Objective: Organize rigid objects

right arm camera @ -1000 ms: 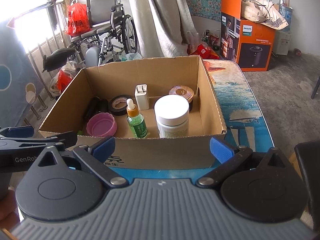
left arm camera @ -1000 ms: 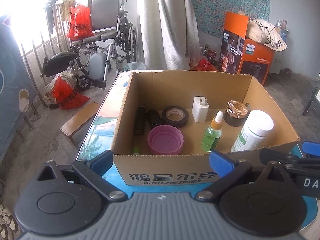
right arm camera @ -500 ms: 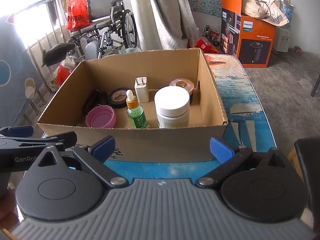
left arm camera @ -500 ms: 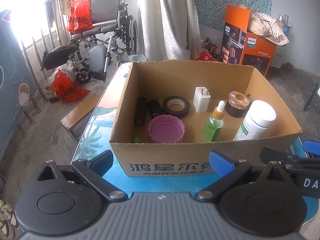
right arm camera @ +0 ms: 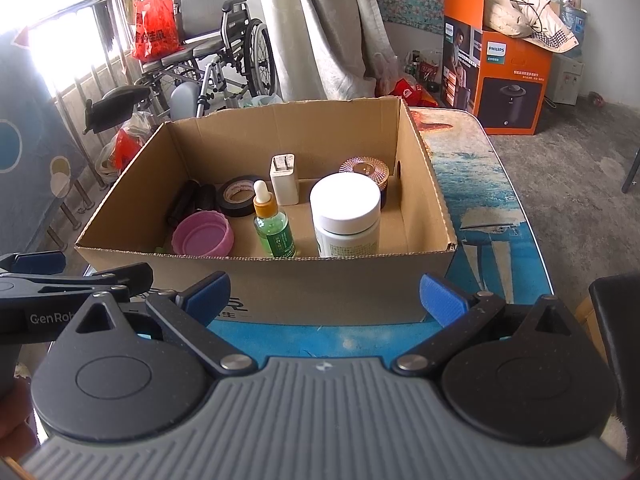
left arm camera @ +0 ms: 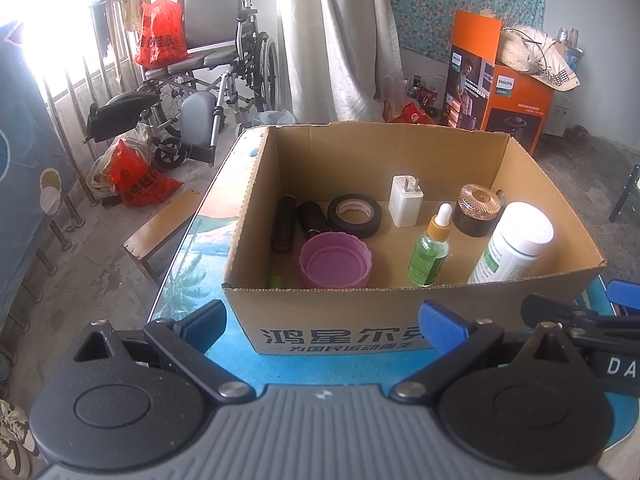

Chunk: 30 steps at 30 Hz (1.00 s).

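An open cardboard box (left arm camera: 400, 152) (right arm camera: 280, 136) stands on the blue patterned table (right arm camera: 492, 216). Inside it are a white-capped bottle (left arm camera: 516, 240) (right arm camera: 346, 216), a green dropper bottle (left arm camera: 431, 254) (right arm camera: 274, 230), a pink lid (left arm camera: 335, 258) (right arm camera: 203, 238), a black tape roll (left arm camera: 354, 216) (right arm camera: 237, 196), a white charger (left arm camera: 405, 200) (right arm camera: 284, 180), a copper-lidded jar (left arm camera: 478, 208) (right arm camera: 365, 170) and two black cylinders (left arm camera: 298, 222). My left gripper (left arm camera: 322, 326) hangs open before the box's front wall, empty. My right gripper (right arm camera: 324, 294) is open and empty too, beside it.
A wheelchair (left arm camera: 216, 64) with red bags (left arm camera: 160, 32), a wooden bench (left arm camera: 160, 228) and railings stand on the left. An orange carton (left arm camera: 500, 88) (right arm camera: 504, 72) sits at the back right beyond a grey curtain (left arm camera: 340, 40). A dark chair edge (right arm camera: 620, 320) is near right.
Both grippers have drawn back and risen a little from the box, which now sits farther away in both views. The box's contents have not moved.
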Each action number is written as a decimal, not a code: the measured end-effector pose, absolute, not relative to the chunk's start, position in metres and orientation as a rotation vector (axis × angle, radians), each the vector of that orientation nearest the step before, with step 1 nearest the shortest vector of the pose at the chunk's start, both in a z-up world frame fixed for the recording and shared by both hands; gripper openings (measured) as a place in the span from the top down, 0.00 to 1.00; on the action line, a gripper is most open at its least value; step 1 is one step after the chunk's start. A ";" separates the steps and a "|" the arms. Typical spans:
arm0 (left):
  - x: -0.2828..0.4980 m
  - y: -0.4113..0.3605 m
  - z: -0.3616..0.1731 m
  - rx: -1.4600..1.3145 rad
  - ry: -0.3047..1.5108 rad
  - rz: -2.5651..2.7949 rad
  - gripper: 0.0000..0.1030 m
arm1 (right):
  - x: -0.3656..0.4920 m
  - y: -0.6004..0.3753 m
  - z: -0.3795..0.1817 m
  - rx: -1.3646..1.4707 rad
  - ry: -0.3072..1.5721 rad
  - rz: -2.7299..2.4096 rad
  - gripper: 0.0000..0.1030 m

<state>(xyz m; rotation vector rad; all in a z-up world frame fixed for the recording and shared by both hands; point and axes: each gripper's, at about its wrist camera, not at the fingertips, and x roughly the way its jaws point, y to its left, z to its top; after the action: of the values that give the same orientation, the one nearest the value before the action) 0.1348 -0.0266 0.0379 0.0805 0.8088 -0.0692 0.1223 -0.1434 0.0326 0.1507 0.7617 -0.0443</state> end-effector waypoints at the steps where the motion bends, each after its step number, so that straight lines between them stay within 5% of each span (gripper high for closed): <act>1: 0.135 -0.027 0.038 0.081 0.808 -0.069 0.00 | 0.122 -0.143 0.033 0.151 0.761 -0.044 0.01; 30: 0.134 -0.031 0.046 0.079 0.794 -0.061 0.00 | 0.122 -0.144 0.044 0.150 0.752 -0.044 0.01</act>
<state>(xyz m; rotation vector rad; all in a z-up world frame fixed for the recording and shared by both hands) 0.1342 -0.0312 0.0461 0.0795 0.7939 -0.0606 0.1225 -0.1440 0.0442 0.1499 0.7521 -0.0439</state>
